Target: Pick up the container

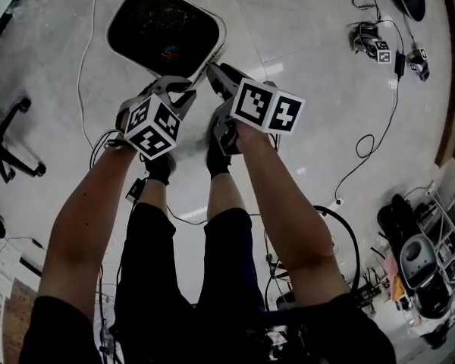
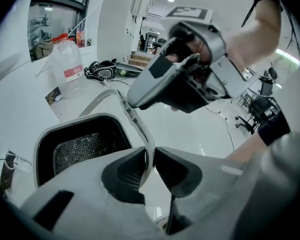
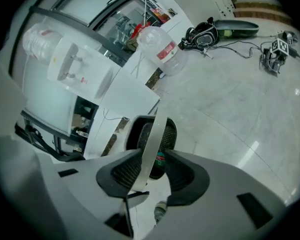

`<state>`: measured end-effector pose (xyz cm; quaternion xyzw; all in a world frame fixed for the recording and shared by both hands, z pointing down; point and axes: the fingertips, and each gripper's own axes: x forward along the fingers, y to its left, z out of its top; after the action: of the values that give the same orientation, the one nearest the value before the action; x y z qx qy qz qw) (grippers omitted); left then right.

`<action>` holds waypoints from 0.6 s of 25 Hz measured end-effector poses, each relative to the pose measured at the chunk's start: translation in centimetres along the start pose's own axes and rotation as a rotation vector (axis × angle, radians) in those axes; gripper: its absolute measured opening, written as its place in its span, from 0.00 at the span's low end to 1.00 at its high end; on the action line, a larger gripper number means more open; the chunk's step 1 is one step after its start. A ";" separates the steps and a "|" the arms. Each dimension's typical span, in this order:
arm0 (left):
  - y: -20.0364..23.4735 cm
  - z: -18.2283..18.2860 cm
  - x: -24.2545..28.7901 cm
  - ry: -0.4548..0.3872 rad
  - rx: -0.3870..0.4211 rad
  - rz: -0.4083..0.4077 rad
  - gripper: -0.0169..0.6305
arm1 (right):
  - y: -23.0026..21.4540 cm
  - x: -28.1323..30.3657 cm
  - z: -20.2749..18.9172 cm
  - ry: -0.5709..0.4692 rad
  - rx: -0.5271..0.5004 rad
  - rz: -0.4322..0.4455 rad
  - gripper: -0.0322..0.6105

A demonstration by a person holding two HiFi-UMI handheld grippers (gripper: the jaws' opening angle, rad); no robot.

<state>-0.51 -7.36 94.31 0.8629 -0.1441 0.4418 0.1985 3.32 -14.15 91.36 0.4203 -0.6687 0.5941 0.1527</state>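
Pale glossy floor (image 1: 303, 21) runs under everything, and the container (image 1: 148, 25) sits on it right ahead of the person's feet. It is a rounded tub with a white rim and a dark mesh inside. A small red and green item (image 1: 169, 51) lies on the mesh toward the near side; what it is cannot be made out.

A thin pale handle (image 2: 137, 124) arches up over the container's near rim. The left gripper (image 2: 146, 164) has its jaws pinched onto this band, pads pressing it from both sides. The right gripper (image 3: 152, 171), just beside the left one above the same rim, stands with its jaws spread. The band passes between them, lying against one pad with a gap at the other.

Beyond the container a clear water jug (image 2: 70, 69) with a red label stands on the floor. Further off lies a black headset (image 2: 102, 69) with its leads. A thin cable (image 1: 364, 150) trails well to the container's right. To its left, part of an office chair base (image 1: 7, 139) shows. Nothing stands between the grippers and the container.
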 end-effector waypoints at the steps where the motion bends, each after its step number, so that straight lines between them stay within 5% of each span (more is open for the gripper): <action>1: 0.2 0.2 -0.6 -0.012 -0.007 0.000 0.14 | 0.4 0.2 0.5 -0.010 0.017 0.036 0.25; 5: 1.4 0.8 -3.0 -0.048 -0.018 0.020 0.14 | 3.4 1.3 2.7 -0.026 0.034 0.153 0.26; 15: 5.3 1.0 -7.8 -0.085 -0.065 0.197 0.22 | 8.6 3.1 4.7 -0.020 0.019 0.157 0.22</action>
<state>-6.42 -11.92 88.51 0.8557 -0.2508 0.4172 0.1757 -3.58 -20.16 86.67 0.3738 -0.6953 0.6065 0.0950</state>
